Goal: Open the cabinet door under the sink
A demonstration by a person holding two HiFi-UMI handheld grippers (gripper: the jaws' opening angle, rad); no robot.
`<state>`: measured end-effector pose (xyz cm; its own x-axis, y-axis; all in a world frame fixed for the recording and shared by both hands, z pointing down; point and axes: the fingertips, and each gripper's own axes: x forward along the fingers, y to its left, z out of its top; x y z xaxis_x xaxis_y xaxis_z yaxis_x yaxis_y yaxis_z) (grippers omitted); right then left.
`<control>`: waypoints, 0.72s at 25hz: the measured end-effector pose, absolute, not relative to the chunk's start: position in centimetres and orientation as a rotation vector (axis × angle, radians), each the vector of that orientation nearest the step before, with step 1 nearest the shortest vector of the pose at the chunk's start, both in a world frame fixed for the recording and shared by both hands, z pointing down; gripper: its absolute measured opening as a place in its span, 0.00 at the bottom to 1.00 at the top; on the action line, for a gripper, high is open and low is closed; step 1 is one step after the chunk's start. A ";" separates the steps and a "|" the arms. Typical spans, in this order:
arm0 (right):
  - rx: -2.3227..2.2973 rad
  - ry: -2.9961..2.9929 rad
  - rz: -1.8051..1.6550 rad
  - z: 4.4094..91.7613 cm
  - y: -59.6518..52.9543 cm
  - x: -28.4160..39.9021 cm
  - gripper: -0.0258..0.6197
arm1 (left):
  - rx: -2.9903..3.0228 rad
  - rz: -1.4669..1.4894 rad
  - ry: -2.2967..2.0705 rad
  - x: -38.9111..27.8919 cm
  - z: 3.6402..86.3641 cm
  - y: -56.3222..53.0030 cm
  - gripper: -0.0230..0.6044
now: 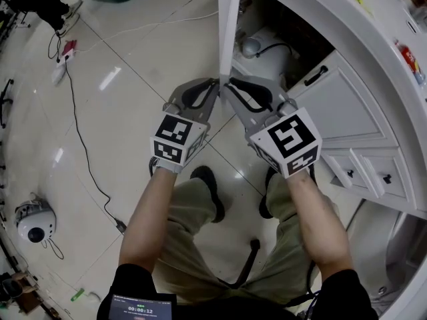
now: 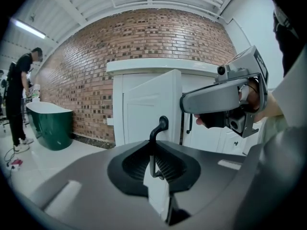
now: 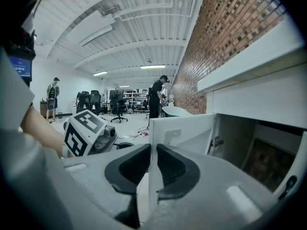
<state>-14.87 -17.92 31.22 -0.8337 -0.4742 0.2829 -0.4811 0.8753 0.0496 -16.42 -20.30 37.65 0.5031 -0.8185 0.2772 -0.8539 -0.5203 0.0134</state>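
Observation:
The white cabinet door [image 1: 228, 25] under the counter stands swung out, edge-on in the head view. My left gripper [image 1: 213, 89] is on its outer face. In the left gripper view the left gripper [image 2: 153, 153] is shut on the door's black bar handle [image 2: 160, 126]. My right gripper [image 1: 233, 87] is on the other side, and in the right gripper view the right gripper [image 3: 152, 169] is shut on the door's free edge [image 3: 153, 143]. The door's inner face [image 3: 187, 128] and a hinge [image 3: 216, 141] show there. The two grippers sit close together on either side of the door.
Inside the open cabinet sits a metal pipe fitting [image 1: 252, 45]. A closed door with a black handle [image 1: 316, 75] and drawers [image 1: 373, 172] lie to the right. A cable [image 1: 80, 145] and a round white device [image 1: 33, 222] lie on the tile floor. A green tub [image 2: 48, 123] and a person [image 2: 21, 95] are far left.

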 end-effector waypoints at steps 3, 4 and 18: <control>0.713 -2.768 0.030 31.3 -17.8 -16.1 0.09 | 2.568 0.338 -1.490 -17.7 37.6 -20.5 0.09; 0.710 -2.772 0.030 31.2 -17.8 -16.5 0.09 | 2.558 0.330 -1.504 -18.1 37.6 -20.5 0.09; 0.706 -2.838 0.038 31.1 -18.5 -21.9 0.08 | 2.445 0.220 -1.614 -24.2 37.5 -21.7 0.10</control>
